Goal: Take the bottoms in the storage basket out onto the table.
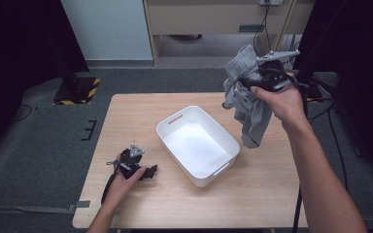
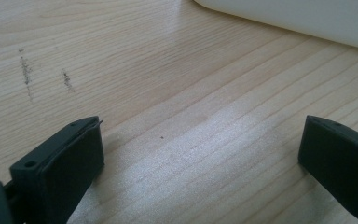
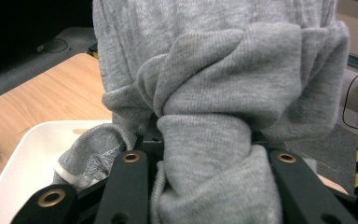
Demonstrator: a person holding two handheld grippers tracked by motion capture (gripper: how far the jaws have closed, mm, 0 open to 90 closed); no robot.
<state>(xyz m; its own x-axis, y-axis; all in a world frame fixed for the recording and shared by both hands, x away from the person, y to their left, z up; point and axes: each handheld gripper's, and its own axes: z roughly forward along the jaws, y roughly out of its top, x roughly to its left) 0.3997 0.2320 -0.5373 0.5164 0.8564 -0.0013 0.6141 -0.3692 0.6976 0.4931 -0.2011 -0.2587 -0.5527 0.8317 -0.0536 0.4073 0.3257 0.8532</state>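
Right tool (image 1: 252,82) clamps the bunched grey garment (image 1: 250,116), lifted at 2 o'clock of the white bin (image 1: 223,167) (nothing in it). Drop-in left, I judge. Left tool (image 1: 148,171) wide, idle on the table (image 1: 141,111).

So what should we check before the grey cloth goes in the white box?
1. Grip: the right gripper has its jaws pressed on the bunched grey knitted cloth: ok.
2. Box: the white rectangular plastic tub has nothing inside it: ok.
3. Position: the cloth hangs over the light wooden table beside the tub's right edge, not over its opening: not ok.
4. Dangling end: the lowest part of the cloth hangs outside the tub, level with its rim in the high view: not ok.
5. Other hand: the left gripper rests open on the table, apart from the tub: ok.
6. Snagging on the jaws: cannot tell.
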